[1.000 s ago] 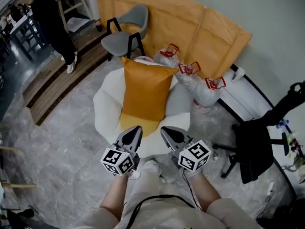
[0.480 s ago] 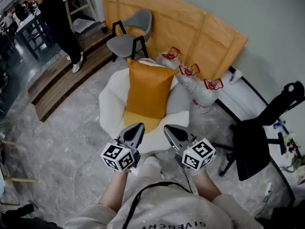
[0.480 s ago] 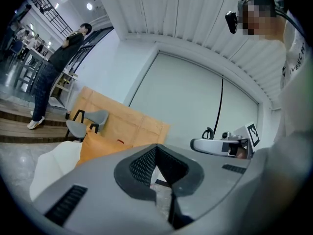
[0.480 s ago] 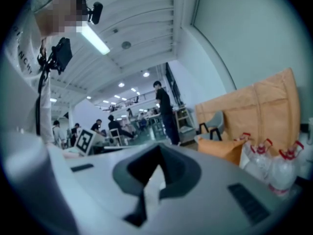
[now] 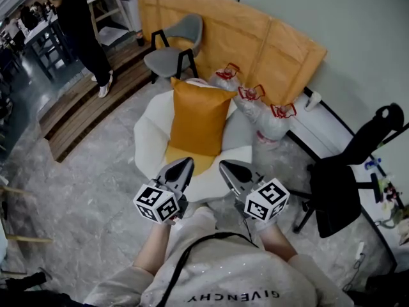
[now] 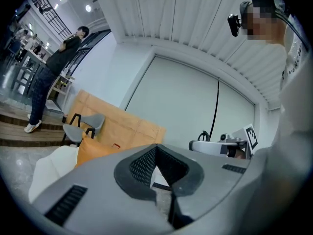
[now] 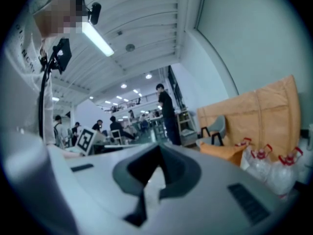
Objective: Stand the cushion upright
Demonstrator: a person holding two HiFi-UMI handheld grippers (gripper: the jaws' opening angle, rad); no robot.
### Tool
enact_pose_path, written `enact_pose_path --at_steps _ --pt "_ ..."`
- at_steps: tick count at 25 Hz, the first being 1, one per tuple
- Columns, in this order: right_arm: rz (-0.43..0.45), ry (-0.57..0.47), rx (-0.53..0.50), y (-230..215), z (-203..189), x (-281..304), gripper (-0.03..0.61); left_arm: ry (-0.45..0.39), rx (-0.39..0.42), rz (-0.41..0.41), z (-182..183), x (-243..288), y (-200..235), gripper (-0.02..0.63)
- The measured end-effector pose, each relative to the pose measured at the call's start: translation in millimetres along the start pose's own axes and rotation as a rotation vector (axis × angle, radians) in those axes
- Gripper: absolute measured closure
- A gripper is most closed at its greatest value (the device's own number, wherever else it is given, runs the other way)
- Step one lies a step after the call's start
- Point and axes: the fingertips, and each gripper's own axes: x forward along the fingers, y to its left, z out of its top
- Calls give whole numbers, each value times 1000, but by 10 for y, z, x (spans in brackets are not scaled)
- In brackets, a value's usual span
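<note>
- The left gripper and right gripper are hovering side by side at lower centre, pointing level and away from the person's chest, both with jaws closed on nothing.
- The orange cushion is standing upright in the white armchair at frame centre, apart from both grippers.

Ahead of the left gripper and right gripper, clear air reaches the orange cushion; tied plastic bags crowd ahead-right, open floor left.

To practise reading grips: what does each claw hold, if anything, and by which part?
Nothing: left claw and right claw are shut and empty, clear of the orange cushion.
</note>
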Motion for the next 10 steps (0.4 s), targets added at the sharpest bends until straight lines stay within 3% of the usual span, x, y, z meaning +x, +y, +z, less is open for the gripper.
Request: enact_pose_path --at_steps 10 --pt "2 -16 21 98 -50 -155 562 11 -16 22 -30 -215 4 589"
